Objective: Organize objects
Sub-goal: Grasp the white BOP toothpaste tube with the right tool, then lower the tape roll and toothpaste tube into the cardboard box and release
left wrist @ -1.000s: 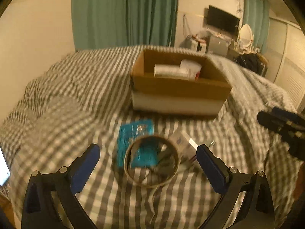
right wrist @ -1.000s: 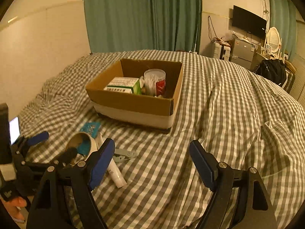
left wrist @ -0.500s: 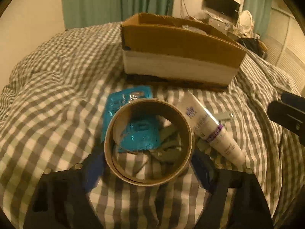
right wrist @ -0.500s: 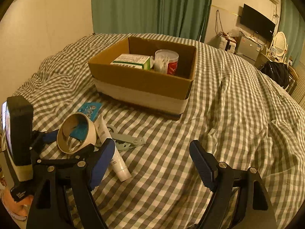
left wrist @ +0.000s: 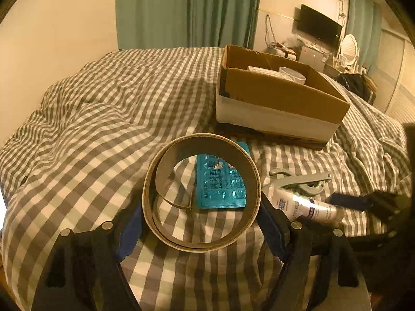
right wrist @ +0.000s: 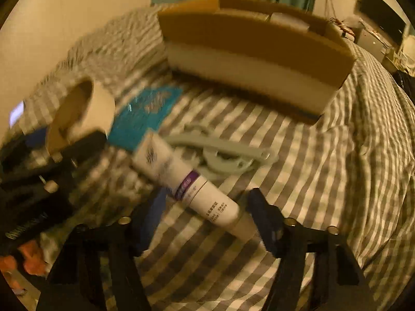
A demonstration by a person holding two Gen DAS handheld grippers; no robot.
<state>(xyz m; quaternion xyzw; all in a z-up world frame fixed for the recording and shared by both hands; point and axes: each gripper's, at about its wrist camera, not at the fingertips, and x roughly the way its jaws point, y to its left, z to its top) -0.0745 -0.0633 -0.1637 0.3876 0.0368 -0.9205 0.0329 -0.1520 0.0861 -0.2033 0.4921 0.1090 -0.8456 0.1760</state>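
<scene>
Left claw point(left wrist: 201, 217) clamped on hollow brown cardboard tape ring point(left wrist: 201, 198); right claw point(right wrist: 207, 220) wide open, straddling white plastic tube point(right wrist: 186, 178) on checked bed point(right wrist: 324, 160).

1 tape roll point(left wrist: 201, 198), 1 blister pack point(left wrist: 220, 186), 1 tube point(right wrist: 189, 178), 1 cardboard box point(left wrist: 280, 103)

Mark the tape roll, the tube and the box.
tape roll point(left wrist: 155, 181), left wrist view, on its left cardboard rim.
tube point(right wrist: 181, 173), right wrist view, on its white body.
box point(left wrist: 280, 96), left wrist view, on its brown front wall.

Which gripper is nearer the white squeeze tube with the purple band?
Right. The right gripper straddles the white squeeze tube, fingers open; the left gripper clamps the cardboard tape ring beside it.
</scene>
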